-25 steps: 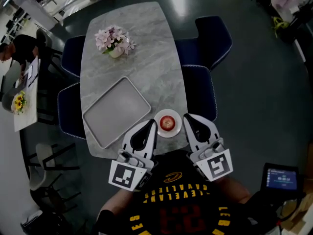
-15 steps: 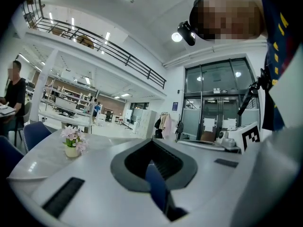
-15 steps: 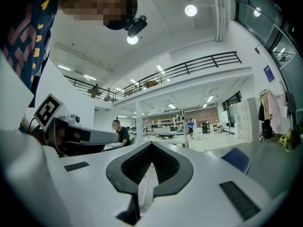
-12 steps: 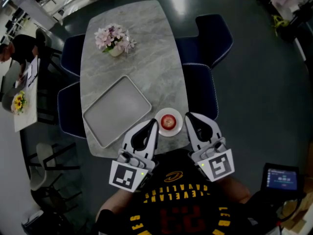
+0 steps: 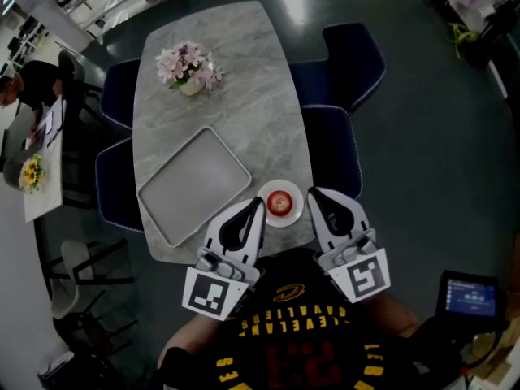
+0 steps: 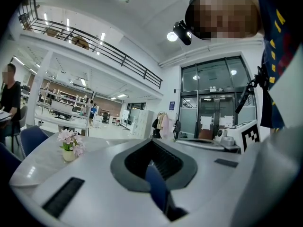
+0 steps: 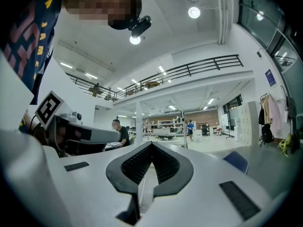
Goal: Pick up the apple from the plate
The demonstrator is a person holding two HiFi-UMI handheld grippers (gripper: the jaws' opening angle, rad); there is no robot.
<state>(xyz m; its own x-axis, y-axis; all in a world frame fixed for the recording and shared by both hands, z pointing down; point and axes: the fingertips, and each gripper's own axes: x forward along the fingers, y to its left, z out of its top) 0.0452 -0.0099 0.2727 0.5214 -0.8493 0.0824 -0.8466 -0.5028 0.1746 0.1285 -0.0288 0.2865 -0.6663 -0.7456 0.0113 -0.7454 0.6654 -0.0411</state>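
Note:
A red apple (image 5: 279, 202) sits on a small white plate (image 5: 292, 215) at the near edge of the grey marble table (image 5: 244, 96). My left gripper (image 5: 258, 203) is held level just left of the plate, its jaws shut with nothing between them. My right gripper (image 5: 310, 193) is just right of the plate, also shut and empty. The apple lies between the two tips, touching neither. In the left gripper view the closed tips (image 6: 152, 141) point out across the room, as do those in the right gripper view (image 7: 151, 144); neither view shows the apple.
A large grey tray (image 5: 191, 184) lies left of the plate. A vase of pink flowers (image 5: 191, 65) stands at the table's far end. Dark blue chairs (image 5: 333, 149) line both sides of the table. A person sits at a desk at the far left (image 5: 24, 80).

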